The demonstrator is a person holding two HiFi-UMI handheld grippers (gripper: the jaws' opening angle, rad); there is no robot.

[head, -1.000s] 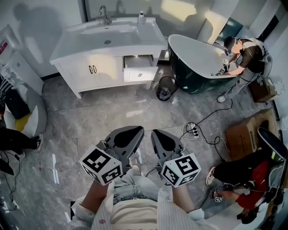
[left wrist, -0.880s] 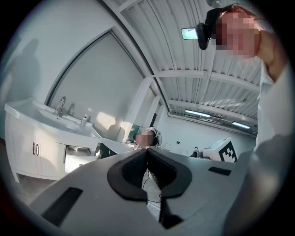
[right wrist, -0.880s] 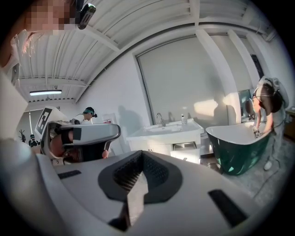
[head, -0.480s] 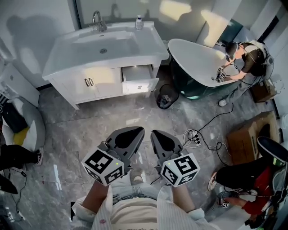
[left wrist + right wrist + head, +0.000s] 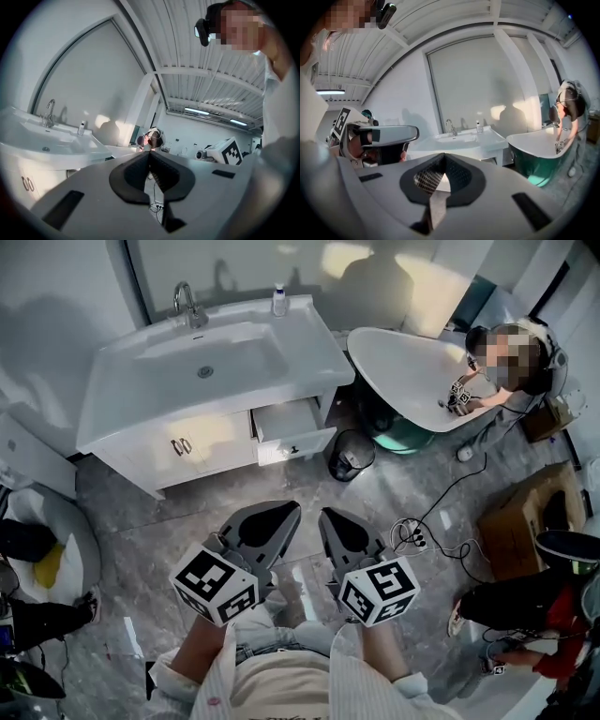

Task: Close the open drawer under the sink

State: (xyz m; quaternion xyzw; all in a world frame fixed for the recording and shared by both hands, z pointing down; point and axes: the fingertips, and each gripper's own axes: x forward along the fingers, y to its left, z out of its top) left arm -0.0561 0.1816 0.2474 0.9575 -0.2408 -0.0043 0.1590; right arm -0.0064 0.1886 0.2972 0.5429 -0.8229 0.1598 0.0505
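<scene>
Head view puts the white pulled-out drawer [image 5: 292, 432] at about twelve o'clock from where I stand, well apart from both tools. It juts from the right half of the white sink vanity [image 5: 141, 404], under the basin. Its front panel faces me and its inside is open upward, so I judge a straight push on that panel should send it home. At nine o'clock of the drawer are two shut cabinet doors [image 5: 183, 448]. At three o'clock, just beside its corner, a round black waste bin [image 5: 350, 457] sits on the grey marble floor [image 5: 187, 512], near enough that I would come in from the front, not the side. Out toward two o'clock is the dark green bathtub [image 5: 403, 362], where another person [image 5: 511, 357] leans over the rim.

The left gripper [image 5: 284, 512] and the right gripper [image 5: 328, 517] sit side by side low at my waist, noses toward twelve o'clock, which I read as a carrying pose for the walk in. In the left gripper view the jaws are pressed together at the tip with nothing between them. The right gripper view shows the same: tips meeting, empty. Closed tips would serve as a blunt pusher. A white power strip [image 5: 412, 538] with its cable lies at three o'clock of the right gripper, something to step around.
</scene>
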